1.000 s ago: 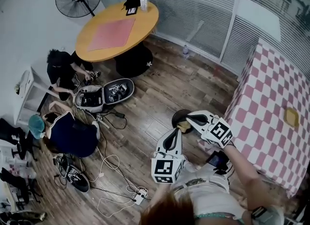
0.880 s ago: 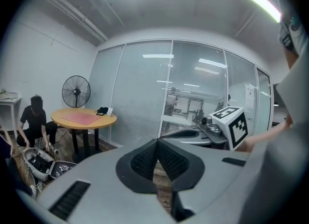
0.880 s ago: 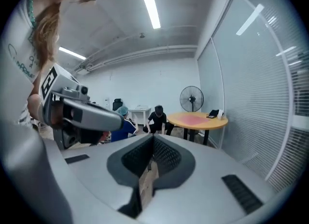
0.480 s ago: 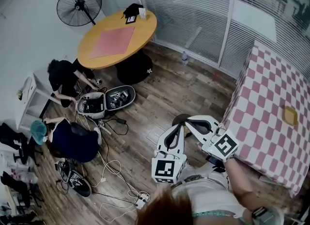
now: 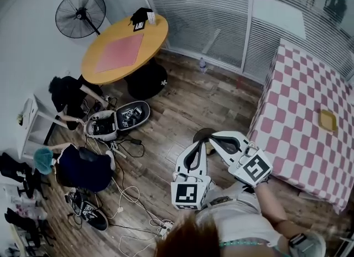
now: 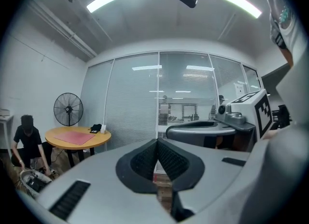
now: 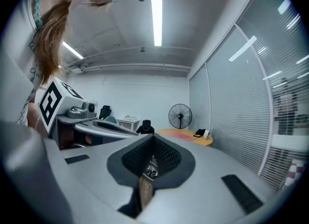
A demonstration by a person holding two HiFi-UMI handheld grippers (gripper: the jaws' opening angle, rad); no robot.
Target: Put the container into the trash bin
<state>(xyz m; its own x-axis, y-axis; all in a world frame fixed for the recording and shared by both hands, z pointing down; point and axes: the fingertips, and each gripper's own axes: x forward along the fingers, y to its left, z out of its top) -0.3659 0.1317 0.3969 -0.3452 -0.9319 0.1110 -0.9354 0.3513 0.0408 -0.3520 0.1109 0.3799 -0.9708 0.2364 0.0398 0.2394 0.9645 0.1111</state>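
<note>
Both claws are pressed fully shut and hold nothing. The left gripper and right gripper hover at lower centre over a dark trash bin (its inside is hidden). A yellow container lies on the checked table at right. This fits either a drop just made or a fetch ahead. At lower left, cables and crouching people crowd the floor.

No words, numbers or brand names could be read anywhere. The left gripper and the right gripper each carried a cube with black-and-white square code patterns, not letters. Any print on the small white card on the round table was too small to read.
</note>
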